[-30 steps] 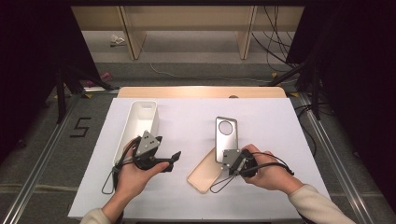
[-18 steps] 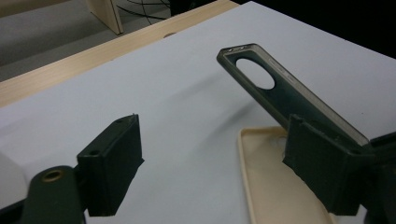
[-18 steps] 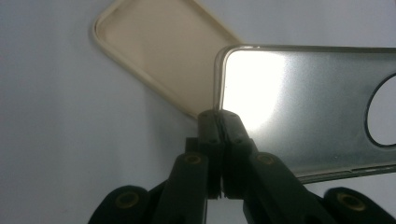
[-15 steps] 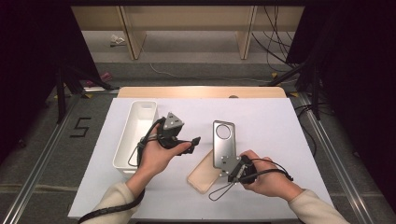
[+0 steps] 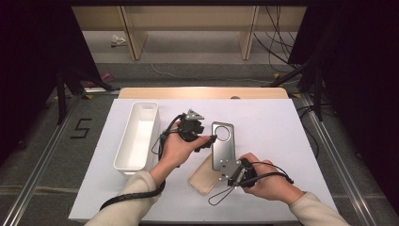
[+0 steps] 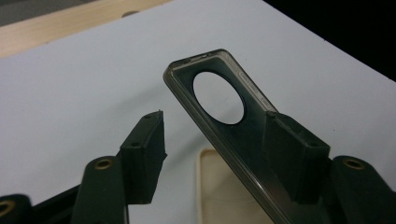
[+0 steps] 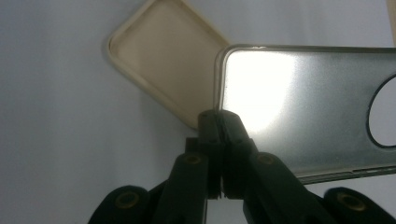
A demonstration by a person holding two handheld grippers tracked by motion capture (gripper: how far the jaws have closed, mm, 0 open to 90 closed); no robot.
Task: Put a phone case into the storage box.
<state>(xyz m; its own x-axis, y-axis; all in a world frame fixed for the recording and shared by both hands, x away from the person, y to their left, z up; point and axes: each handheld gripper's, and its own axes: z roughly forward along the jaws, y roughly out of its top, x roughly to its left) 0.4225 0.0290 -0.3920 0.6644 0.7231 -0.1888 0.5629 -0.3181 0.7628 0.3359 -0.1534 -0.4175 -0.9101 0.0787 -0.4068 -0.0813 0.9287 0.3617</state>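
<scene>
A: What is the table like?

B: It is flat and white, with a light wood strip at the far edge. The floor around it is grey and the room is dark. Cables lie on the floor behind.

A: What is on the table?

B: A long white bin with smooth walls, on the left. A soft cream phone case lies flat in the middle. A grey phone case with a big round hole is held up over it.

A: Who holds the grey one?

B: The right gripper is pinched tight on its near end. You can see the two black jaws pressed together on the edge in the right gripper view.

A: And the left gripper?

B: Its jaws have just been closing. The grey case is between them. One jaw is against the case's side, the other stands apart, so it has no grip yet.
</scene>
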